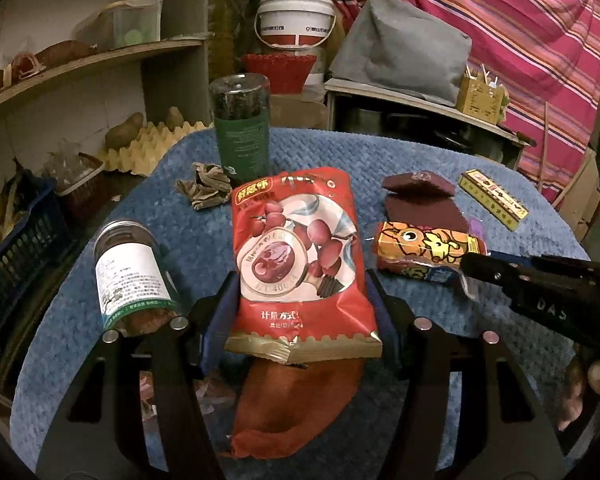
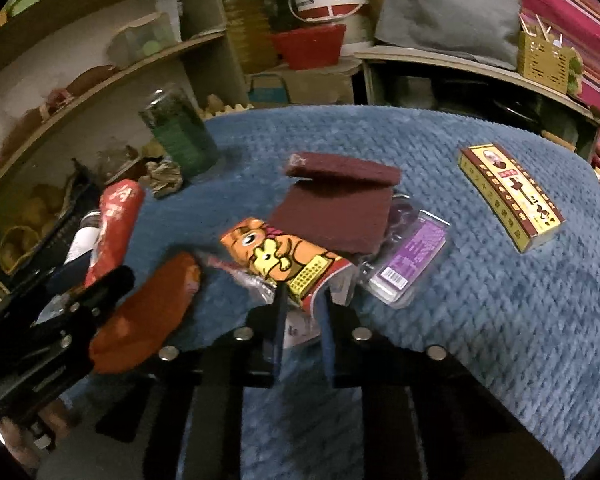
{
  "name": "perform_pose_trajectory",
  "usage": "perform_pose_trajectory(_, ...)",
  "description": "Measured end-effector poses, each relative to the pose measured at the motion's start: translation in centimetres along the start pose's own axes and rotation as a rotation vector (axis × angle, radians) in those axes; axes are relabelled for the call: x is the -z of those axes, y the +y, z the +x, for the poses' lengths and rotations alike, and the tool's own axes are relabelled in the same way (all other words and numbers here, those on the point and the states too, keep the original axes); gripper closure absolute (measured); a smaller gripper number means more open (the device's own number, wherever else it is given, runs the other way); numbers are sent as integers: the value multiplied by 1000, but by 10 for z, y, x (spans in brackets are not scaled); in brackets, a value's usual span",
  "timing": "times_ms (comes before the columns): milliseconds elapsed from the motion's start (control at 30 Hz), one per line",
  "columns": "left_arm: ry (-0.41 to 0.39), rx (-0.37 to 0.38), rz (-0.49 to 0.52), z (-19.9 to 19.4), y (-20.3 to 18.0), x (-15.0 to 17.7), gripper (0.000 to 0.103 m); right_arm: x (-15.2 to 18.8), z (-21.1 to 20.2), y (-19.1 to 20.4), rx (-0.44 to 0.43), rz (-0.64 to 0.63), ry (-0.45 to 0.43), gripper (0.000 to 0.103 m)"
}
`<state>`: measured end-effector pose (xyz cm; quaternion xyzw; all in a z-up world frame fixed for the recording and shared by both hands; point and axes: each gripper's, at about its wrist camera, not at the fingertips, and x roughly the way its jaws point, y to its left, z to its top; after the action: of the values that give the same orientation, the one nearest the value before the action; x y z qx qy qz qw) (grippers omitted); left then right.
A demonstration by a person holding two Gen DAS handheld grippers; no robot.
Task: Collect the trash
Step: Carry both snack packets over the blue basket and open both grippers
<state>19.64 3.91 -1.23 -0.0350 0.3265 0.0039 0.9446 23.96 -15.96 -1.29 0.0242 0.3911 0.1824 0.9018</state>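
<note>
On the blue knitted cloth (image 1: 380, 152) covering the table, from the left, a jar with a white label (image 1: 130, 276) lies on its side, and behind it a crumpled brown paper wad (image 1: 206, 186) sits just beside an upright green-labelled jar (image 1: 242, 132). At the centre the left gripper (image 1: 304, 300) grips a red snack bag (image 1: 300, 248) printed with red dates, its blue pads pressed against the bag's two sides, and an orange-red pouch (image 1: 296, 404) lies beneath it. To the right, the right gripper (image 2: 303, 304) has its jaws drawn narrow, pinching the near end of an orange cartoon wrapper (image 2: 276, 256), which rests on the cloth. A folded maroon cloth (image 2: 336, 200) partly overlaps the wrapper's far end, with a clear blister pack with a purple card (image 2: 410, 256) touching its right edge. Farthest right, well apart, lies a yellow and maroon box (image 2: 512, 196).
</note>
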Motion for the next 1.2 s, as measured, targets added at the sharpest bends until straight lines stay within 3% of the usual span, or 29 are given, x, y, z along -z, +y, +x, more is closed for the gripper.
perform_pose_trajectory(333, -4, 34, 14, -22, -22, 1, 43, 9, -78, -13, 108, -56, -108, 100)
perform_pose_trajectory(667, 0, 120, 48, -54, -73, 1, 43, 39, -163, -71, 219, 3, -176, 101)
perform_pose_trajectory(1067, 10, 268, 157, -78, -188, 7, 43, 77, -260, -155, 377, 107, -263, 101)
perform_pose_trajectory(1200, 14, 365, 190, -87, -242, 8, 43, 91, -293, -190, 449, 144, -279, 101)
